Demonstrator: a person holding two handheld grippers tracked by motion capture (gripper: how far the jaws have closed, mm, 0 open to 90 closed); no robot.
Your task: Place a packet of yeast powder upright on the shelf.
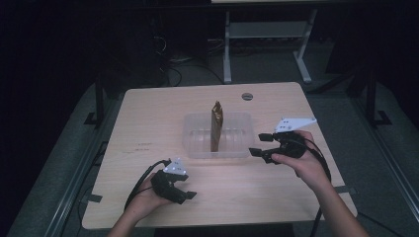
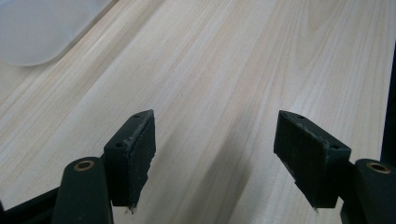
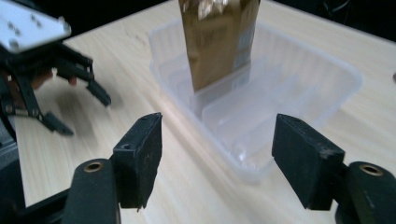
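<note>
Standing upright in the clear plastic tray [image 1: 195,145] at the table's [image 1: 148,108] middle is a brown packet [image 1: 216,126]. The left gripper [image 1: 184,191] hovers near the front edge, jaws spread and empty. The right gripper [image 1: 262,144] sits just beside the tray, jaws likewise spread.

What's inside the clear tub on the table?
A brown packet stands upright in the clear tub, its top rising above the rim. Ridged dividers show through the tub's floor. The packet hides the part of the floor right behind it, so anything there cannot be seen.
</note>
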